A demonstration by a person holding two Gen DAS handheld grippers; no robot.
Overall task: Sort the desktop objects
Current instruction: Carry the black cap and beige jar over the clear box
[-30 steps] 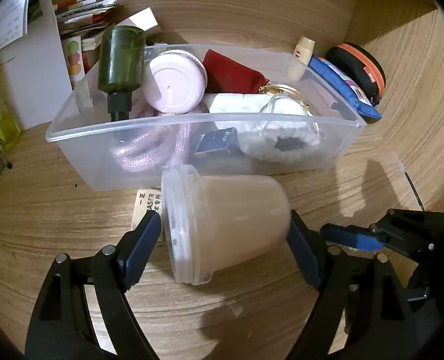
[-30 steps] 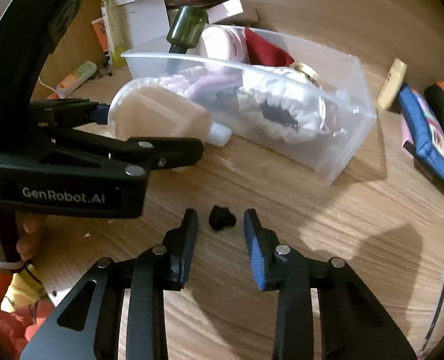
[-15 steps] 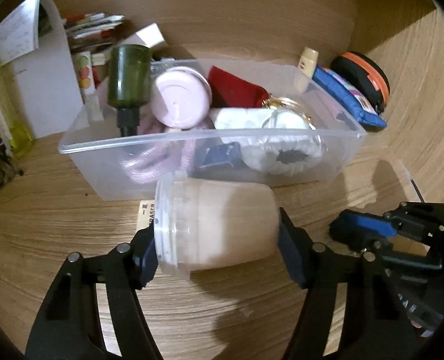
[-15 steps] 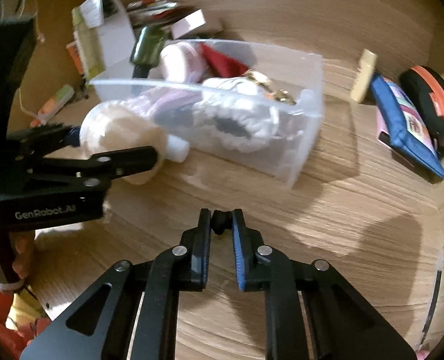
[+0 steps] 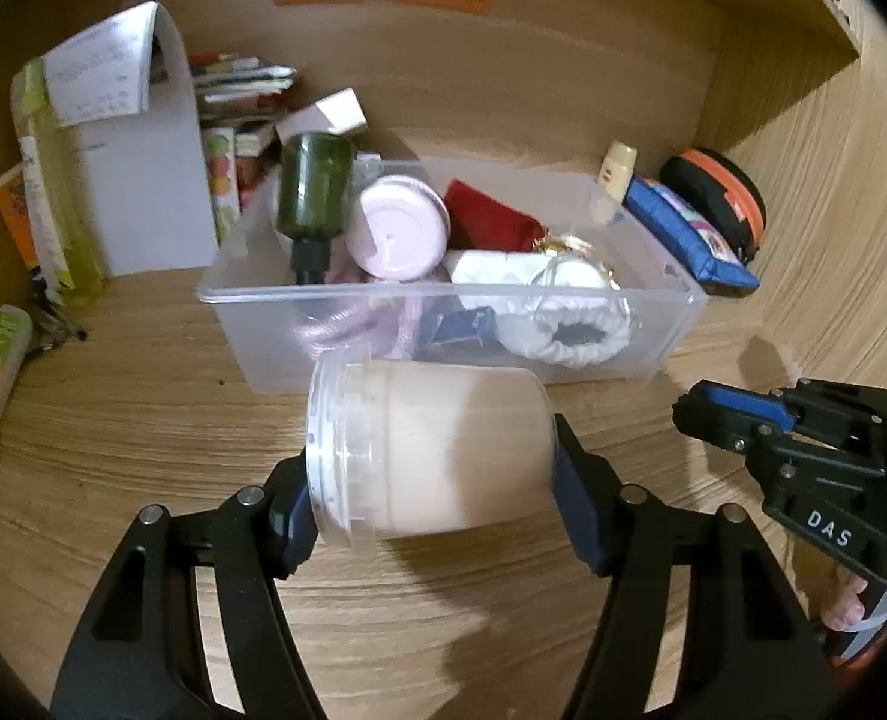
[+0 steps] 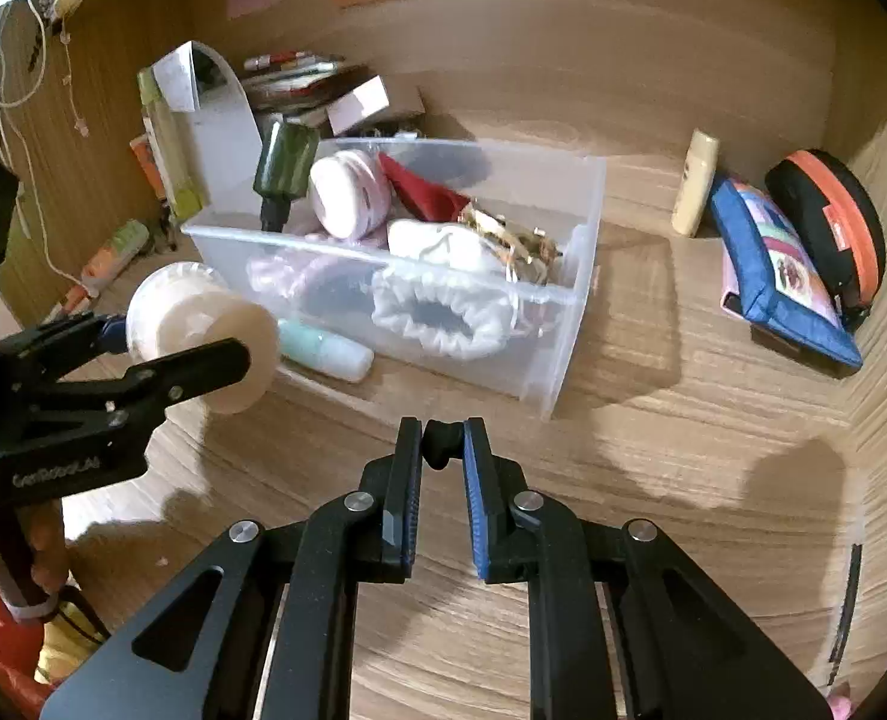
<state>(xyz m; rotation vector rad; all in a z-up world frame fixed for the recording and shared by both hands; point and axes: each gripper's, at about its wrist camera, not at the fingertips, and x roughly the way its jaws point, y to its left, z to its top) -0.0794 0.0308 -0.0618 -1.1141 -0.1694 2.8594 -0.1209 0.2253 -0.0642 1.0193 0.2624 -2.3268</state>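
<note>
My left gripper (image 5: 431, 474) is shut on a frosted plastic jar (image 5: 437, 456) with a clear lid, held on its side above the desk in front of the clear storage bin (image 5: 677, 306). The jar also shows in the right wrist view (image 6: 203, 324). My right gripper (image 6: 443, 444) is shut on a small black object (image 6: 441, 441), lifted above the desk before the bin (image 6: 581, 276). The bin holds a green bottle (image 5: 314, 192), a pink round case (image 5: 398, 228), a red pouch (image 5: 491, 222) and a white scrunchie (image 5: 569, 330).
A blue pouch (image 6: 785, 276), an orange-black case (image 6: 827, 222) and a cream tube (image 6: 695, 180) lie right of the bin. A white tube (image 6: 323, 348) lies in front of it. Papers and boxes (image 5: 143, 150) stand at the back left. Wooden walls enclose the desk.
My right gripper closed on the small black object and lifted it off the desk. My left gripper raised the jar off the desk and drew back from the bin.
</note>
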